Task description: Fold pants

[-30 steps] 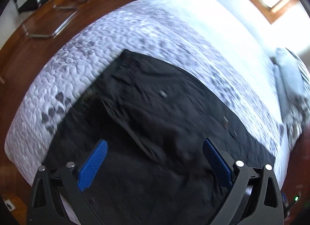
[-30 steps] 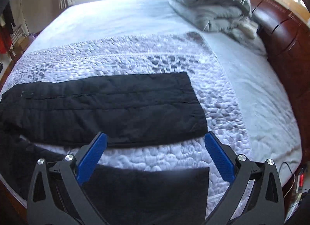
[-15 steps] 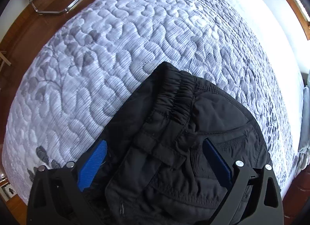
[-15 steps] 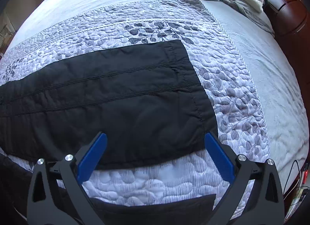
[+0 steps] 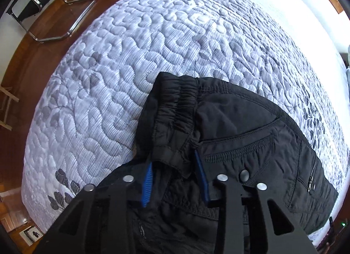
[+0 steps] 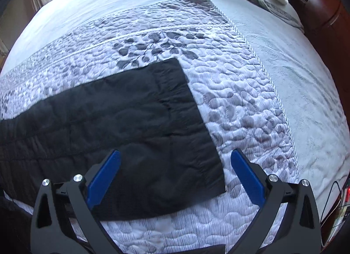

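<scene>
The left gripper (image 5: pixel 175 170) is closing on the black pants' waistband (image 5: pixel 175 109); the right gripper (image 6: pixel 175 166) hangs wide open, empty, over the leg hem (image 6: pixel 210 144), which it likely grabs next.

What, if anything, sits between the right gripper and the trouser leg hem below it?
Nothing visible. The right gripper hangs open over the black pants, its fingers straddling the hem corner; only bare quilt lies around.

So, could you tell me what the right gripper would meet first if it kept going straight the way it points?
Probably the hem end of the black pant leg, lying flat on the quilted bedspread. The right gripper is open with nothing between its fingers; depth is unclear.
</scene>
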Available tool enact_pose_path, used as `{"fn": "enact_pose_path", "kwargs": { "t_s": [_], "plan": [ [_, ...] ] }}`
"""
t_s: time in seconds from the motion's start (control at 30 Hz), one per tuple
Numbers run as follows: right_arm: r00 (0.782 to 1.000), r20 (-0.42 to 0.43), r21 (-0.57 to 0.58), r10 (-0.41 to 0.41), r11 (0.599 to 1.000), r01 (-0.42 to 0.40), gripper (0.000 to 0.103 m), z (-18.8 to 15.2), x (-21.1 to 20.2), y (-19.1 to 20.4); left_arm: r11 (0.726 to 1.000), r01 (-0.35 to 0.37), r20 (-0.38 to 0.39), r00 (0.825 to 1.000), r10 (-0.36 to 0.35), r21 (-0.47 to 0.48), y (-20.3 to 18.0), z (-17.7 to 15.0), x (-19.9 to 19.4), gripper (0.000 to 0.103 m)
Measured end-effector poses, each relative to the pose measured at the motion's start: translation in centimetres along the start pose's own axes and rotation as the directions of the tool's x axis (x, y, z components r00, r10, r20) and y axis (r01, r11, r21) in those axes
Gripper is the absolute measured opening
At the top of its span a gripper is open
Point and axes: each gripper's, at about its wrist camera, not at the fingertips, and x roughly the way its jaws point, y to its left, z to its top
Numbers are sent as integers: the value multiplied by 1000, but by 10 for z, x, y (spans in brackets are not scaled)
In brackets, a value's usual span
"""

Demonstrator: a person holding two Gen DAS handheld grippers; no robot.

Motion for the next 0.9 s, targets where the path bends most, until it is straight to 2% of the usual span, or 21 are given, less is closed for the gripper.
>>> {"fn": "enact_pose_path", "kwargs": {
  "t_s": [0.1, 0.27, 0.4, 0.57, 0.63, 0.73, 0.77, 0.8, 0.83, 0.87, 0.9],
  "plan": [
    [1000, -6, 2, 5, 1000, -5, 100, 15, 3, -8, 1000, -19, 22, 1000, 19, 10, -9, -1, -3, 30],
    [999, -43, -71, 9, 997, -12, 100, 45, 21, -11, 1000, -19, 38, 999, 18, 18, -10, -7, -11, 27],
    [994, -80, -67, 68, 995, -74, 100, 67, 39, -5, 999, -29, 33, 999, 28, 24, -18, -9, -16, 27],
    [994, -106, -97, -2, 995, -8, 100, 88, 68, 10, 999, -43, 38, 998, 42, 28, -14, -5, -9, 27],
    [990, -140, -112, -32, 994, 16, 100, 92, 82, 13, 998, -54, 45, 998, 53, 38, -17, -5, -13, 27],
    [988, -154, -91, -15, 996, 1, 99, 93, 90, 13, 995, -77, 56, 996, 74, 57, -21, -5, -18, 27],
    [989, -146, -83, -2, 996, -10, 92, 93, 90, 12, 995, -83, 58, 995, 80, 60, -23, -6, -19, 27],
    [989, -147, -78, 26, 996, -38, 72, 92, 90, 12, 994, -88, 60, 995, 84, 61, -23, -6, -19, 27],
    [988, -147, -68, 56, 995, -67, 65, 91, 88, 13, 994, -88, 60, 995, 85, 62, -24, -6, -19, 27],
    [991, -134, -69, 31, 997, -41, 51, 91, 85, 13, 994, -91, 63, 994, 87, 61, -25, -7, -19, 27],
    [993, -121, -91, 9, 996, -21, 32, 90, 81, 16, 993, -98, 67, 993, 93, 64, -26, -7, -19, 27]
  ]
}}
